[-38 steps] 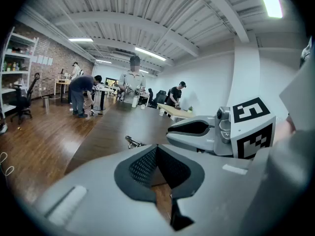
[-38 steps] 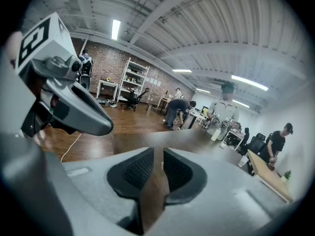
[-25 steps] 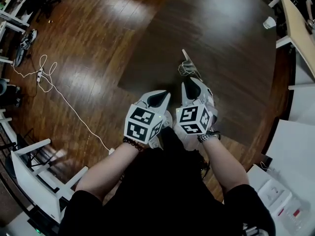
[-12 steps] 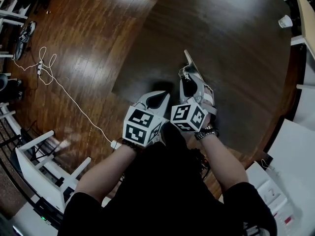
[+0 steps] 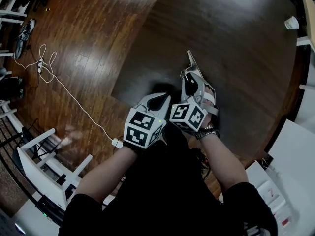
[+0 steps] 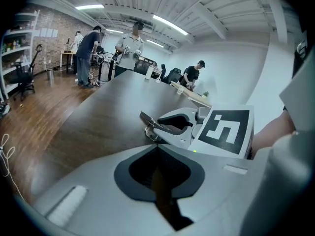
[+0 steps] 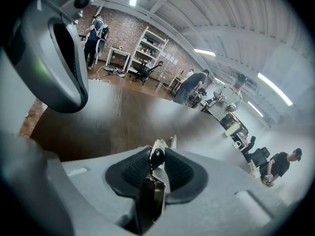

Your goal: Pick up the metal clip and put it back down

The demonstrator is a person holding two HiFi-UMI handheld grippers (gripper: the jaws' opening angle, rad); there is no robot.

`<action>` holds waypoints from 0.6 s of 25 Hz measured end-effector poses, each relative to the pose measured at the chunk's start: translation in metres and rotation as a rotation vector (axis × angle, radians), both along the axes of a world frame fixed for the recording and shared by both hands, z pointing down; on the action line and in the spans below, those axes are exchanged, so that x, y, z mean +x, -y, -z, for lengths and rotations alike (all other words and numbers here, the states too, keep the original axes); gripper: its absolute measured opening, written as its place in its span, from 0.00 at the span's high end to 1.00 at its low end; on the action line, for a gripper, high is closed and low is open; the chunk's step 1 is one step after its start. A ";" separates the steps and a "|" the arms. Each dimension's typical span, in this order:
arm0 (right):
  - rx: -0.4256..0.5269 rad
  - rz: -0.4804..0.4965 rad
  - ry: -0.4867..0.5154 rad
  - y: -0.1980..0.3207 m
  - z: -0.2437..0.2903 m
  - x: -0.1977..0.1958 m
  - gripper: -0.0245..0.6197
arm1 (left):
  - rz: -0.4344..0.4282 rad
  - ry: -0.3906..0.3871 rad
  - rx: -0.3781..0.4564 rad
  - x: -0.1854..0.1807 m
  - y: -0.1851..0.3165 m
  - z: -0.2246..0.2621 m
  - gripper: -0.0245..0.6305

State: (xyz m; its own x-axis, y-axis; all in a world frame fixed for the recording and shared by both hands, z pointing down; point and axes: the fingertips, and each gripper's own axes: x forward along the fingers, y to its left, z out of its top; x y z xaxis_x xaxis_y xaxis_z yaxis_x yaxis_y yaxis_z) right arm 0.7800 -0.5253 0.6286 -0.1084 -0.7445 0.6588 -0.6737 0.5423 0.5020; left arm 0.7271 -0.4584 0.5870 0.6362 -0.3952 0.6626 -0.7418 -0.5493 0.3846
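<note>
The metal clip (image 5: 191, 66) is a thin silver spring clip pointing up and away over the dark table (image 5: 226, 38). My right gripper (image 5: 190, 80) holds it by its rear end. In the right gripper view the clip (image 7: 158, 156) is pinched between the ribbed black pads (image 7: 135, 170), and the jaws are closing on it. My left gripper (image 5: 159, 99) hovers just left of the right one at the table's near edge, shut with nothing in it. From the left gripper view, the clip (image 6: 149, 123) sticks out of the right gripper (image 6: 181, 127).
A white cable (image 5: 55, 85) trails over the wood floor at left. White frame furniture (image 5: 42, 168) stands at lower left, white desks (image 5: 295, 151) at right. A paper cup (image 5: 291, 22) sits at the table's far right. People (image 6: 129, 43) stand at the table's far end.
The right gripper has drawn slightly closer to the left one with the clip still in it. The left gripper has barely moved.
</note>
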 end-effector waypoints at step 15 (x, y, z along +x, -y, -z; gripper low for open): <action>0.066 0.005 0.028 0.016 0.028 0.014 0.97 | 0.017 -0.001 0.038 0.002 0.014 0.016 0.94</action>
